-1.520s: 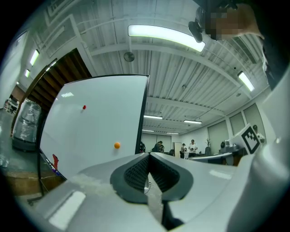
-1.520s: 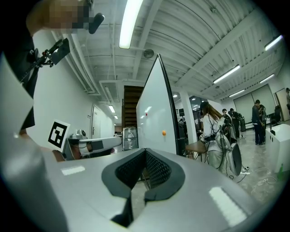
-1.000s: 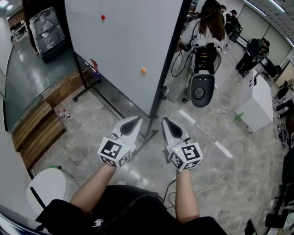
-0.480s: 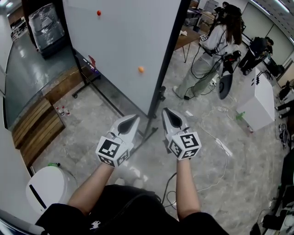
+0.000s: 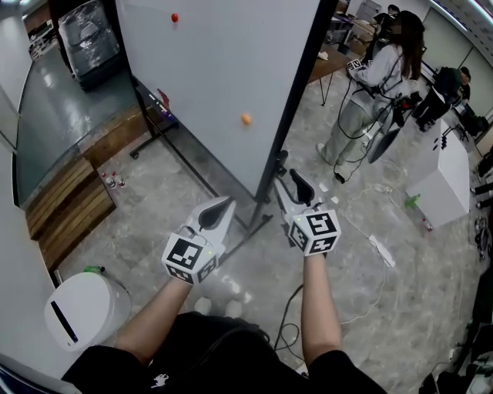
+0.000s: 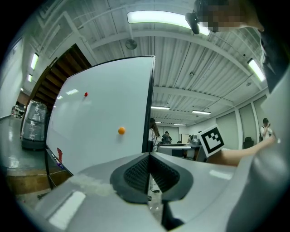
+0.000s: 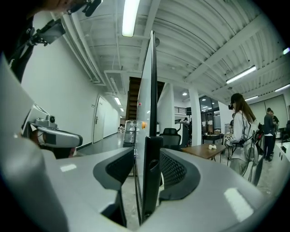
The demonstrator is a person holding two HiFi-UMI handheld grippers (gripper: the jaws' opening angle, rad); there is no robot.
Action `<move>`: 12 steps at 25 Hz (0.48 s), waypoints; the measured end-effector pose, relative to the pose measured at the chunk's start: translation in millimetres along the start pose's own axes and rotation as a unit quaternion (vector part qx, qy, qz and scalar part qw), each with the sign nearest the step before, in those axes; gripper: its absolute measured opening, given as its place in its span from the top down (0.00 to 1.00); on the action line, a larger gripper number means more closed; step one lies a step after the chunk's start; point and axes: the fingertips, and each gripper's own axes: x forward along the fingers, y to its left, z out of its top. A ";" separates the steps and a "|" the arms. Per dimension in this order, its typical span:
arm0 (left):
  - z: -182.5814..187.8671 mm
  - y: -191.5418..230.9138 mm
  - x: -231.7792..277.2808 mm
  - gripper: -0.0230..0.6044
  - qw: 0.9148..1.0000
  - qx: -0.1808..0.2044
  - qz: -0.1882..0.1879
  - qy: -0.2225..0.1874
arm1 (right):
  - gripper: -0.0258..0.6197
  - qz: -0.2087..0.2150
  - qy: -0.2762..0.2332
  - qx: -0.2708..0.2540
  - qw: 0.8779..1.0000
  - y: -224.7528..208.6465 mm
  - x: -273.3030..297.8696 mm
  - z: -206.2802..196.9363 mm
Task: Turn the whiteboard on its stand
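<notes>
Whiteboard (image 5: pixel 216 77): upright on its black stand (image 5: pixel 254 227), on the grey stone floor (image 5: pixel 154 231), seen almost edge-on from the right gripper view. An orange magnet (image 5: pixel 246 119) sits low on the white face and a red magnet (image 5: pixel 175 17) near the top.

Right gripper (image 5: pixel 289 188): held level at the board's near vertical edge. Its jaws have just been opening and stand apart, with the black edge frame (image 7: pixel 152 113) between them; no firm clamp is evident.

Left gripper (image 5: pixel 219 209): held level just beside the right one and short of the board face. Jaws together, nothing between them.

Surroundings: a wooden platform (image 5: pixel 65 208) lies left of the stand. A person (image 5: pixel 377 85) stands well apart, beyond the board.
</notes>
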 end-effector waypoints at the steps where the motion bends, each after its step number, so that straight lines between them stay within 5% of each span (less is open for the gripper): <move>1: -0.6 1.6 -0.6 0.96 1.000 0.001 0.003 0.002 | 0.68 0.005 0.003 -0.002 1.000 -2.3 5.0 -0.6; 12: 3.3 21.5 -11.4 0.96 0.999 0.008 0.041 0.002 | 0.55 0.030 0.008 -0.011 0.999 -16.3 42.9 -1.9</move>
